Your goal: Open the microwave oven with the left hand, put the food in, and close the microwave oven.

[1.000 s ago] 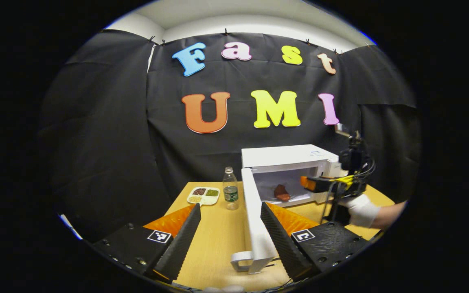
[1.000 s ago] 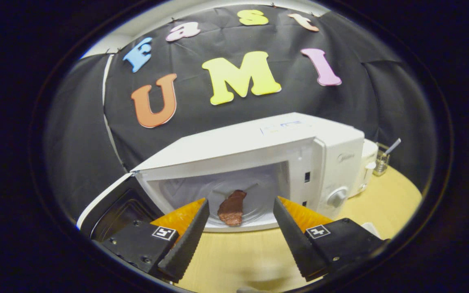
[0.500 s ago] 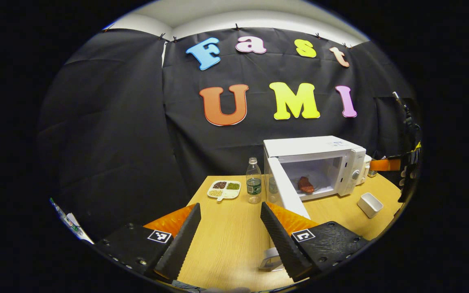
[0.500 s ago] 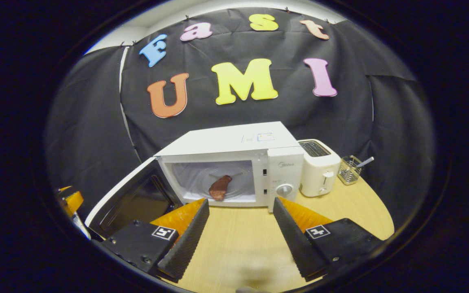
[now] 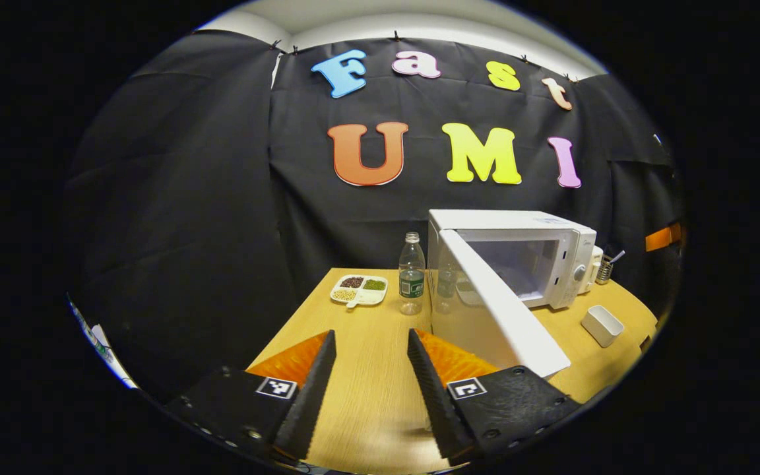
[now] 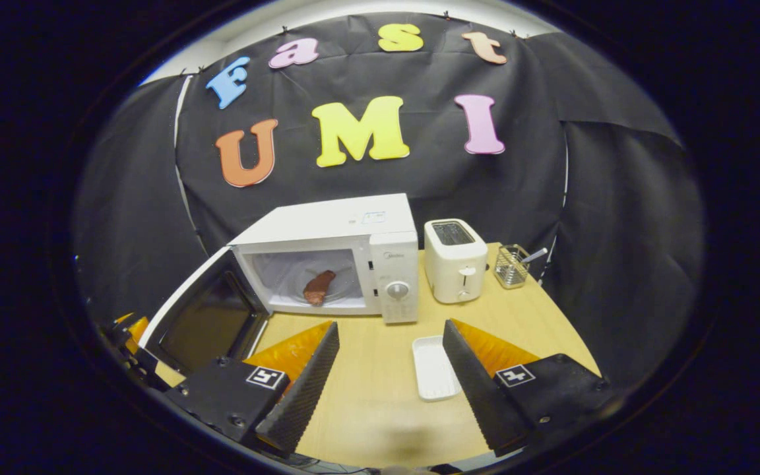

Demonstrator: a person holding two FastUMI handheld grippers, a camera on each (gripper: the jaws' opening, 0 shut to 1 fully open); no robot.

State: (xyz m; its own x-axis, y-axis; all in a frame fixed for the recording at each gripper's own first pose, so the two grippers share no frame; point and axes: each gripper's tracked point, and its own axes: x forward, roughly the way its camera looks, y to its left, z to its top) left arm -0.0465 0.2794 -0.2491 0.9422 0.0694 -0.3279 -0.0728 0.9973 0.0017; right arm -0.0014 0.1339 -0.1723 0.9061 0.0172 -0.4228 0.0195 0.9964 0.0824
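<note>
On the table [image 6: 380,396]: microwave [image 6: 347,254], door [image 5: 499,310] ajar; food [image 6: 318,287] inside on its turntable. Left gripper [image 5: 367,382] and right gripper [image 6: 390,376]: jaws released, empty. Step in hand: closing. Next, probably: left gripper pushes the door's outer face shut.

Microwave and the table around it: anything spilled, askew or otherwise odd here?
Nothing spilled or damaged. The microwave door hangs open with the food inside, as the task expects. The toaster, bottle and sectioned dish stand upright; the white tray lies empty on the table.
</note>
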